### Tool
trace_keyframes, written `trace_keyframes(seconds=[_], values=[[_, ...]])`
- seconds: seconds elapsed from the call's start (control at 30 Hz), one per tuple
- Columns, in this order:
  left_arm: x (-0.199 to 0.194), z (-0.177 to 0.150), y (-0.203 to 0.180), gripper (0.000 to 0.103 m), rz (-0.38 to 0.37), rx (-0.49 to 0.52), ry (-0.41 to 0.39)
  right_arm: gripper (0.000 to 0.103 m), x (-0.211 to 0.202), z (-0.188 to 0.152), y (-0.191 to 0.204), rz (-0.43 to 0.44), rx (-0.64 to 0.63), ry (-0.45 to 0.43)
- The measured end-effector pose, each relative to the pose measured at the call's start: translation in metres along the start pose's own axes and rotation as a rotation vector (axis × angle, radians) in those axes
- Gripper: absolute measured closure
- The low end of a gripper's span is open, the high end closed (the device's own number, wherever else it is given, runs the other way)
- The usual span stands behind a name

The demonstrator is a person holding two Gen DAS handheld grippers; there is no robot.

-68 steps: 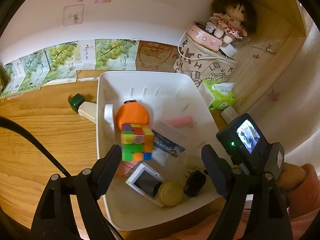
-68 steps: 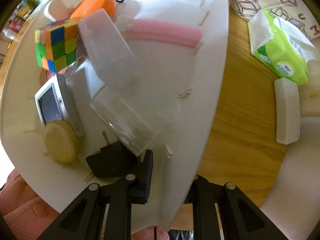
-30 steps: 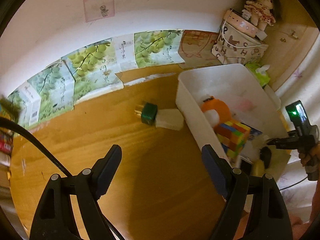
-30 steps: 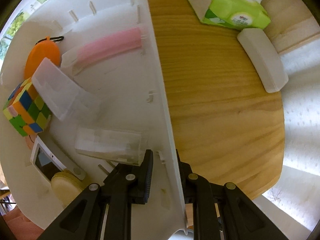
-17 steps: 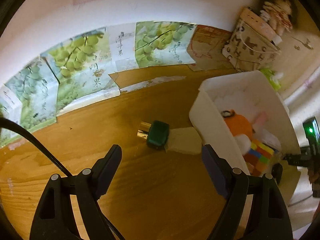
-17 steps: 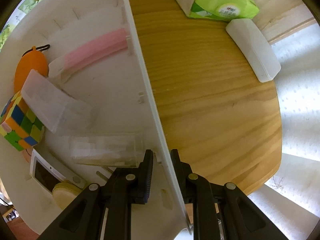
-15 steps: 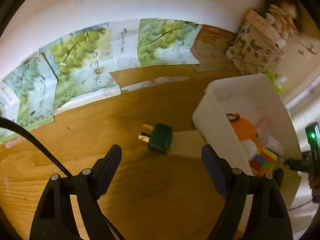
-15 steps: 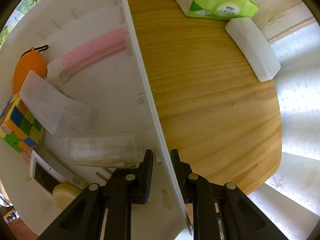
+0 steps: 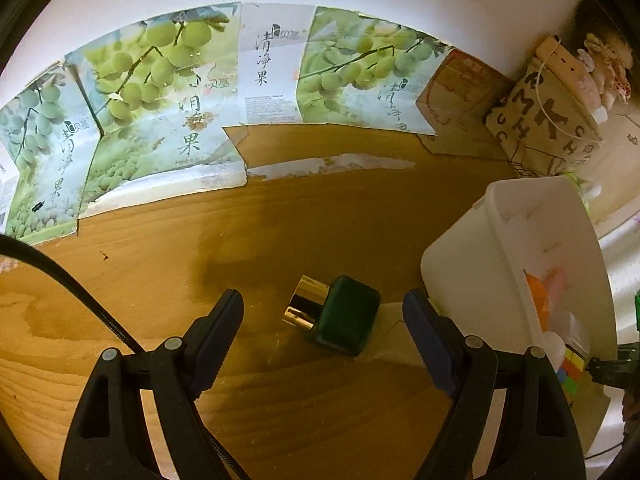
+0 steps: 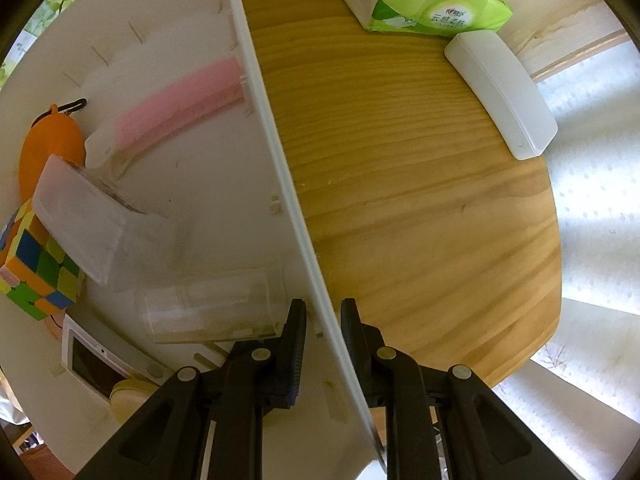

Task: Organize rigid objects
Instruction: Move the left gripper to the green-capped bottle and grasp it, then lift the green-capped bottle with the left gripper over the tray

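Note:
A bottle with a dark green cap [image 9: 347,320], a gold collar and a cream body lies on the wooden table [image 9: 240,248], between the fingers of my open, empty left gripper [image 9: 322,314]. The white plastic bin [image 9: 472,264] stands right of it. My right gripper [image 10: 323,312] is shut on the bin's side wall [image 10: 276,152], one finger inside, one outside. In the bin lie a colour cube [image 10: 36,272], an orange case [image 10: 44,148], a pink bar [image 10: 180,92], clear plastic boxes [image 10: 96,224] and a small white device [image 10: 104,360].
Grape-print cartons [image 9: 168,92] line the wall behind the table. A printed bag [image 9: 540,120] stands at the back right. Right of the bin lie a green tissue pack [image 10: 432,0] and a white case [image 10: 500,96], near the table's rounded edge.
My left gripper has left the bin, swung left and come low over the table until the green-capped bottle lies between its fingers. My right gripper keeps its hold on the bin wall.

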State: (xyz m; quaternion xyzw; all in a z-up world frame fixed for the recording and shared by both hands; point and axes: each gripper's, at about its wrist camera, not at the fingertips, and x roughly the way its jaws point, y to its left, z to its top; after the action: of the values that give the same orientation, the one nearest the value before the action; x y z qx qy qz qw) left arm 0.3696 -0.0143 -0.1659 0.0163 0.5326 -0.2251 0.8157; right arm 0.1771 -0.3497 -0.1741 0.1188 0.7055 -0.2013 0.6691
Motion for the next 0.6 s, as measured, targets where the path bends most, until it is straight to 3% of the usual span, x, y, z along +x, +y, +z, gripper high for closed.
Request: trace_keyframes(seconds=[0.23, 0.5, 0.6], values=[[0.008, -0.002, 0.001, 0.021, 0.008, 0.004, -0.005, 0.085, 0.002, -0.003, 0.001, -0.003, -0.007, -0.002], [0.014, -0.001, 0.004, 0.048, -0.049, -0.023, -0.009, 0.085, 0.003, -0.005, 0.003, -0.003, -0.006, -0.003], [0.013, -0.002, 0.003, 0.050, -0.055, -0.026, -0.018, 0.085, 0.002, -0.006, 0.003, -0.002, -0.006, -0.006]])
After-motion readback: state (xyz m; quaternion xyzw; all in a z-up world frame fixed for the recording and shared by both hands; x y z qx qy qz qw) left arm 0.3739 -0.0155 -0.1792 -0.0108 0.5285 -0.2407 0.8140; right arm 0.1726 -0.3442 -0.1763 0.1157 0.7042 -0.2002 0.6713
